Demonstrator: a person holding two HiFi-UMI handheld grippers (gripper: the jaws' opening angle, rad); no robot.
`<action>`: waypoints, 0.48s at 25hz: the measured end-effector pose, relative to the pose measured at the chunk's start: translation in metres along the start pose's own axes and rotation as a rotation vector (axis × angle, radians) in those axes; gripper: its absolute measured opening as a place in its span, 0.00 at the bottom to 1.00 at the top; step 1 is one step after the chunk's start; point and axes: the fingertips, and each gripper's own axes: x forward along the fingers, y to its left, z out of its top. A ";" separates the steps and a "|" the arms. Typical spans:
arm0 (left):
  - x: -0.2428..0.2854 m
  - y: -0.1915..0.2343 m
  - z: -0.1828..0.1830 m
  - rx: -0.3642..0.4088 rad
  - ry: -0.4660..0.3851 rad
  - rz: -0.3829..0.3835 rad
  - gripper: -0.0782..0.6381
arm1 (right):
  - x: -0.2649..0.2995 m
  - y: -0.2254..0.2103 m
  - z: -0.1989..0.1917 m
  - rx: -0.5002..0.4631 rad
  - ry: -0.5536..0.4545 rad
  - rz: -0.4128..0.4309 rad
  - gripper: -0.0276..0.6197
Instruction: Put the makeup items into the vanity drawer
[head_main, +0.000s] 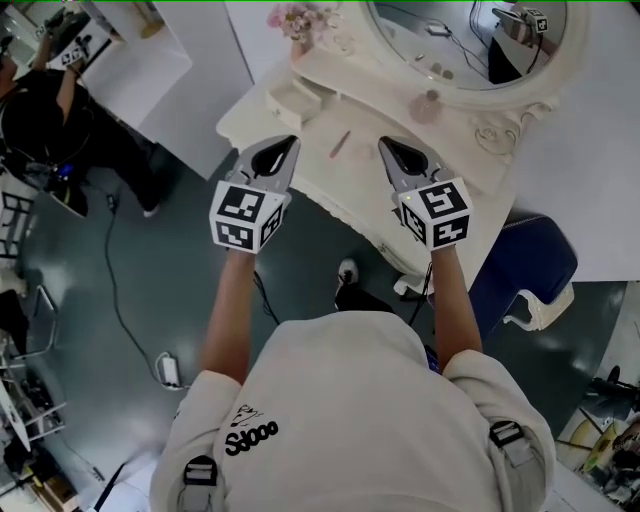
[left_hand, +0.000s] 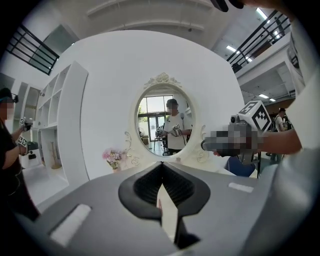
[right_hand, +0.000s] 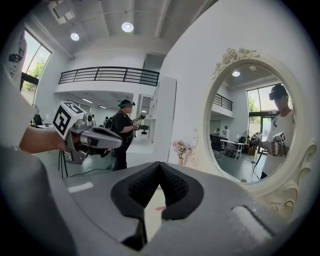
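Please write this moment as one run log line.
left gripper: shut, empty | right gripper: shut, empty | pink stick: on vanity | drawer: open

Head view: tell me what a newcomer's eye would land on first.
Two marker-cubed grippers dominate: the left gripper and right gripper, jaws shut and empty, held over the white vanity. Beyond them stands the oval mirror, pink flowers at its left, and a slim pink stick lies on the top between the grippers.
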 end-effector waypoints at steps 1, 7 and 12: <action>0.011 0.001 0.000 0.000 0.007 -0.003 0.13 | 0.005 -0.009 -0.003 0.002 0.008 0.003 0.05; 0.070 0.014 -0.010 -0.005 0.065 -0.013 0.13 | 0.037 -0.055 -0.017 0.028 0.034 0.013 0.05; 0.113 0.022 -0.022 -0.007 0.126 -0.034 0.13 | 0.055 -0.087 -0.026 0.054 0.048 0.004 0.05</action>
